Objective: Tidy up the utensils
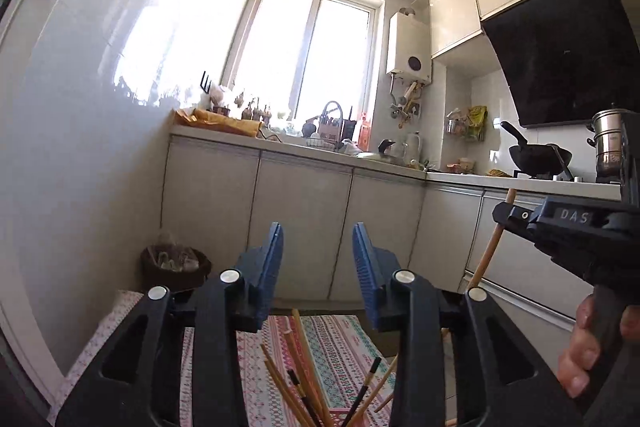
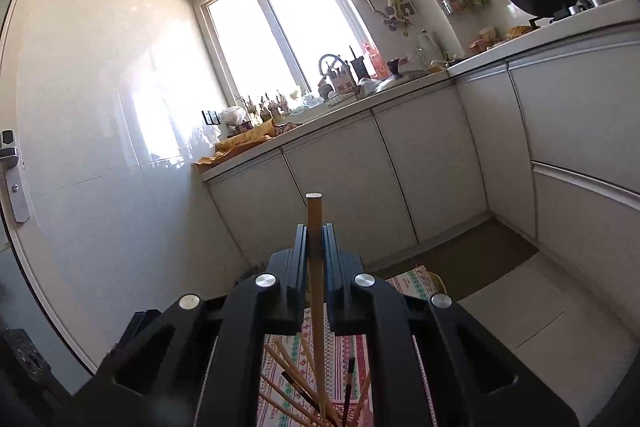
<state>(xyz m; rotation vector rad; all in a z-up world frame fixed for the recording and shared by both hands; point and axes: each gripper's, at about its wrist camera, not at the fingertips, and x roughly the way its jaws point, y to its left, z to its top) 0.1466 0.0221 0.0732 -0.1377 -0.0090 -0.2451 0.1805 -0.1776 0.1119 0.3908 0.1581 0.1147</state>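
Right tongs point(image 2: 315, 247), frame centre, pinch one upright tan wooden chopstick point(image 2: 315, 227). Left tongs point(image 1: 318, 259) stand spread, holding nothing. Lower frame: loose bundle of wooden and black-tipped chopsticks point(image 1: 308, 383) over a striped patterned cloth point(image 1: 340, 347); white cabinet doors point(image 1: 304, 223) behind, white counter point(image 1: 520, 183) at right.

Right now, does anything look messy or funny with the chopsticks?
Yes. The chopsticks below the tongs fan out in a jumble, crossing each other, light and dark ones mixed. One light chopstick is pinched upright in the right tongs, apart from the bunch.
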